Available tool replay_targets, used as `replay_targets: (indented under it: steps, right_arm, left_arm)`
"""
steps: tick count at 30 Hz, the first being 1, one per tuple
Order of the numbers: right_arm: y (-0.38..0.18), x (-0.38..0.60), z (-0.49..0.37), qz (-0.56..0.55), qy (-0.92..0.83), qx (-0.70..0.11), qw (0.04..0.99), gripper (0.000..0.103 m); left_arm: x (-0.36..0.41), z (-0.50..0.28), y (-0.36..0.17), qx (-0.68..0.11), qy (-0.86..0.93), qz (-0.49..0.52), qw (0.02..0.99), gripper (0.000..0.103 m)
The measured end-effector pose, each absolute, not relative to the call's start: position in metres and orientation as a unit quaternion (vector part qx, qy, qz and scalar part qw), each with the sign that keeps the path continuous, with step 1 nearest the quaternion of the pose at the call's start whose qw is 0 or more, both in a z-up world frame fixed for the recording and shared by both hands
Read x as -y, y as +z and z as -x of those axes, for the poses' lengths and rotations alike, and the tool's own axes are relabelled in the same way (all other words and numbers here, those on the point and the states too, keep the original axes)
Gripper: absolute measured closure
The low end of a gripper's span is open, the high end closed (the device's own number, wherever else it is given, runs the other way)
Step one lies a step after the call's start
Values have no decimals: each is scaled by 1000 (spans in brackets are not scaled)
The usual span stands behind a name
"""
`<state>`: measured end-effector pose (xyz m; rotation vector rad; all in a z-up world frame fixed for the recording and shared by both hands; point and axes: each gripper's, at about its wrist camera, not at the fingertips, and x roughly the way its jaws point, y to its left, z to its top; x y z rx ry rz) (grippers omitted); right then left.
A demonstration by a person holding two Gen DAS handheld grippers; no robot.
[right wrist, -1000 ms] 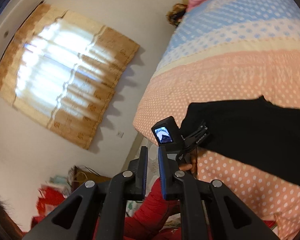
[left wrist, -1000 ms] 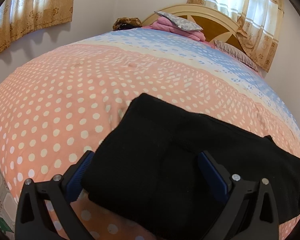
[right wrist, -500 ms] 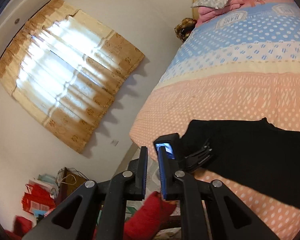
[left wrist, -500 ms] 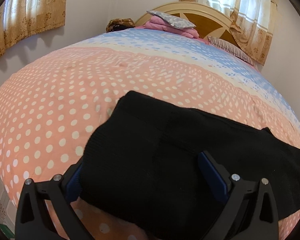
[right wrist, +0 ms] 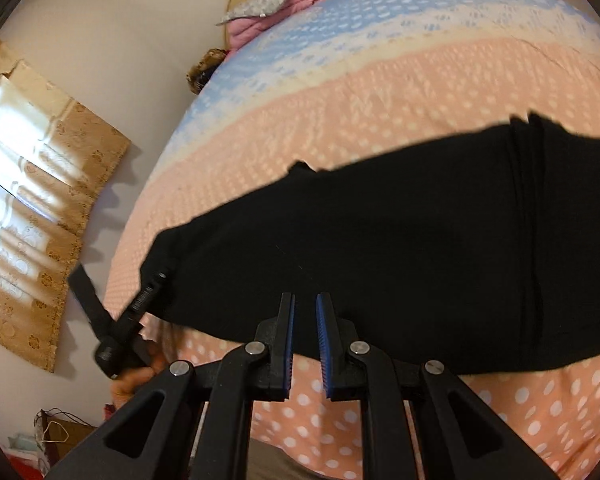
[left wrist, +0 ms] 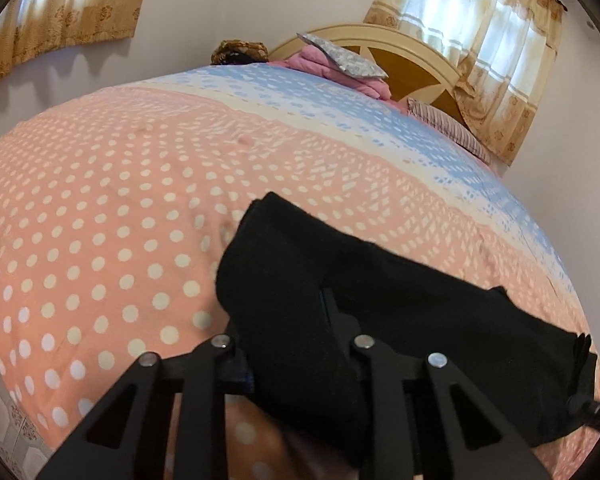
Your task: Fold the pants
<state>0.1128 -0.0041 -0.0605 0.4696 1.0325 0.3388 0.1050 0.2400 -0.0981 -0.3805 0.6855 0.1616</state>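
My left gripper (left wrist: 288, 344) is closing, its jaws pinching the folded black pants (left wrist: 340, 300) at six o'clock on the bedspread (left wrist: 100, 220); my right gripper (right wrist: 305, 344) hovers clenched, empty.

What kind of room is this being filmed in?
Most likely a home bedroom. There is a bed with a polka-dot bedspread and a curved wooden headboard, pillows and folded bedding piled by it, and patterned curtains over the windows.
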Motion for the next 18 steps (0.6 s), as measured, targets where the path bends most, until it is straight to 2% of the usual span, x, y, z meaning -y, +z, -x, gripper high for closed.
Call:
replay_targets:
  steps: [8,12,18]
  right_arm:
    - [-71,43,-107,-265,156,-458,834,91]
    - [-62,94,-93,-298,136,-411,851,91]
    - [-55,175,-68,-334,75,-363,867,91]
  left_arm:
    - [-171,-98,-25,-257,15,113,960,78]
    - [-99,-101,8,-222,-75,72,969,78]
    - [9,-106,27,-209,-208,34,955,78]
